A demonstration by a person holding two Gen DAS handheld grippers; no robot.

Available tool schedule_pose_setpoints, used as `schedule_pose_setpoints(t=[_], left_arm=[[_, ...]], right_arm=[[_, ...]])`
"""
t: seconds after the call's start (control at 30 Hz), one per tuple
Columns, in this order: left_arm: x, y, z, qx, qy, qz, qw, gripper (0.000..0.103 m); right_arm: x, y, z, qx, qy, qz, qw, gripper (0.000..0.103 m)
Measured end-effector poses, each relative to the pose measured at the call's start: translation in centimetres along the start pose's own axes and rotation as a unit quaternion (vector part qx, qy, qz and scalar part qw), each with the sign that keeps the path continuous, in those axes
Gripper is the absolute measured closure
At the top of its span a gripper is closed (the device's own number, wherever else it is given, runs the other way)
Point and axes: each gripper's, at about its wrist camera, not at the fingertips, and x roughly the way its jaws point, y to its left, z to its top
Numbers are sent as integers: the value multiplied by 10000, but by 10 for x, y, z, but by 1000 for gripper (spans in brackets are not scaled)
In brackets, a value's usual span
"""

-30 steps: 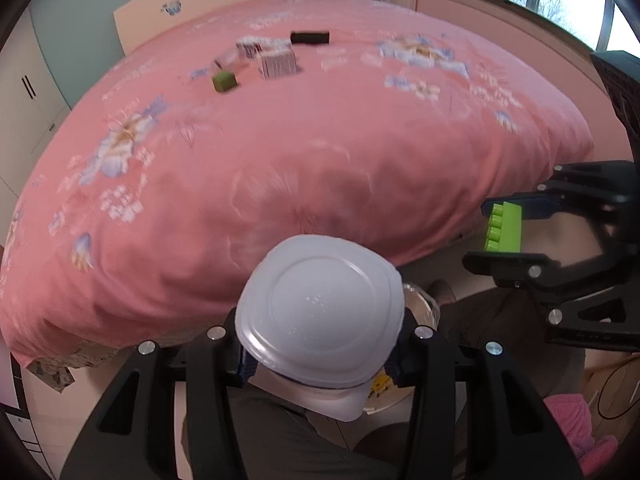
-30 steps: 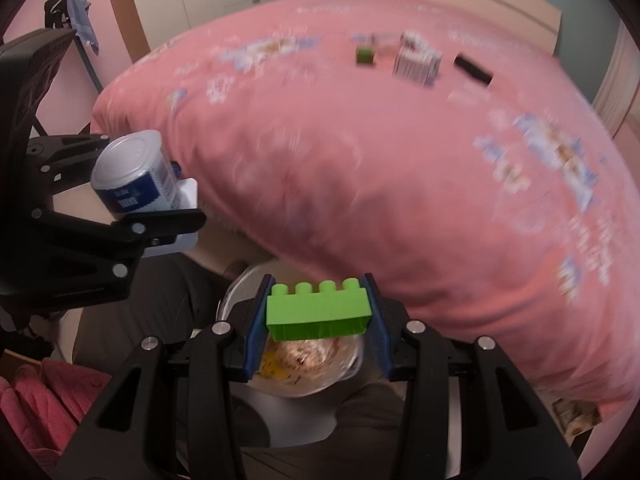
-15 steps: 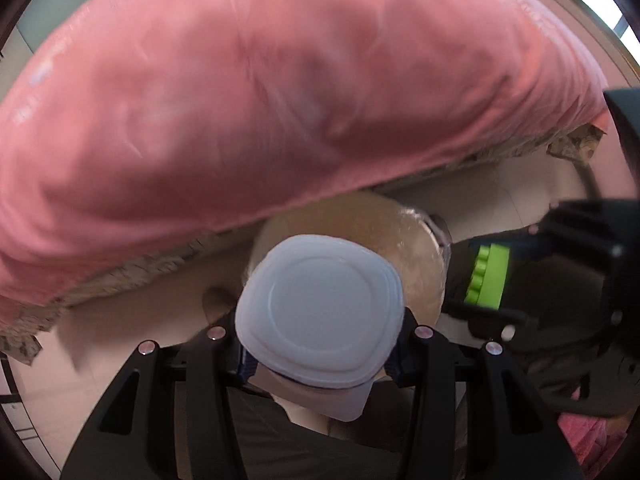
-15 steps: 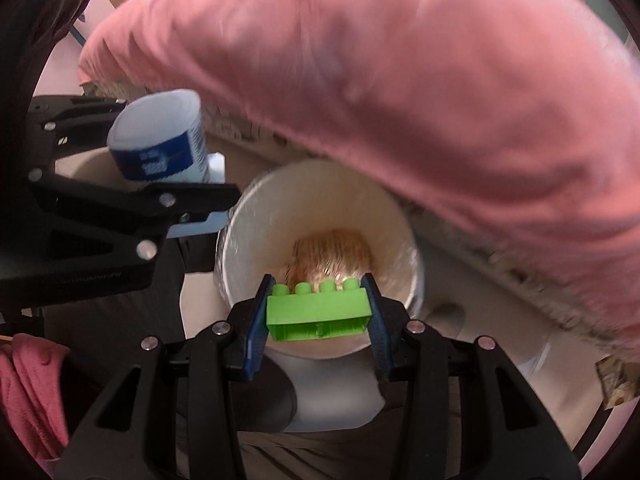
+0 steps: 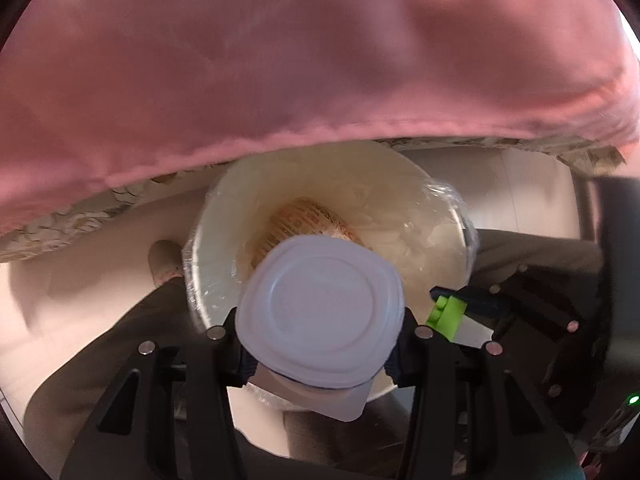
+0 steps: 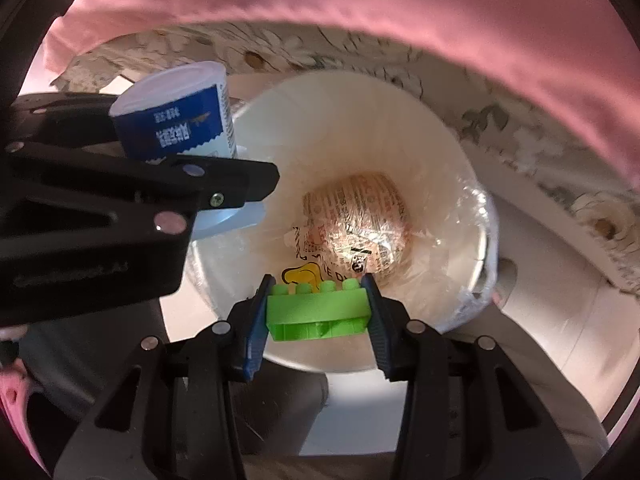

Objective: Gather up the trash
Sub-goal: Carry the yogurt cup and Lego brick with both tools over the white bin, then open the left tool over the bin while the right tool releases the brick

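Observation:
My left gripper (image 5: pixel 320 344) is shut on a white and blue yogurt cup (image 5: pixel 318 312), held over the near rim of a cream trash bin (image 5: pixel 440 216) lined with clear plastic. The cup also shows in the right wrist view (image 6: pixel 176 120), at the bin's left rim. My right gripper (image 6: pixel 318 312) is shut on a green toy brick (image 6: pixel 318 312), above the bin's (image 6: pixel 460 160) near edge. In the left wrist view the brick (image 5: pixel 446 316) sits at the right. A crumpled printed wrapper (image 6: pixel 360 228) lies at the bin's bottom.
The pink bedspread (image 5: pixel 280 60) hangs over the bed's edge just behind the bin. A floral bed skirt (image 6: pixel 320 52) shows below it. Pale floor (image 5: pixel 72 292) surrounds the bin. The person's dark trousers (image 5: pixel 100 344) are close in front.
Both grippers have tilted down from the bed top and moved over the bin. The bin's inside and the wrapper now fill the views. Both grips are unchanged.

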Motion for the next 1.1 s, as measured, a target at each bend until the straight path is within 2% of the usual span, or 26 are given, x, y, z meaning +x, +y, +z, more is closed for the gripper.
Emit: schedule_pose_setpoints(t=[0.23,0.5,0.57,0.63,0.9,1.1], left_arm=[[37,11,13,-328,284,-158,9989,52],[67,17,18,-584,649,-228,9959,52],[70,19,18,-628,701,-223,9953,46],[72,19,18,-678,728,-227,9948,42],[73,12,18,-657,738,-240,9948,42],[61,14,9,-528,699,-69,9961,42]], right_arm=[[30,-15,9,329,202,97,9992,58],[40,-17,19,439,393,86,9982,56],[46,-22,21,462,369,72,9982,50],[53,-25,19,461,332,77,9984,48],[63,-27,15,464,364,134,9982,48],[56,-19,8,378,286,58,9989,48]])
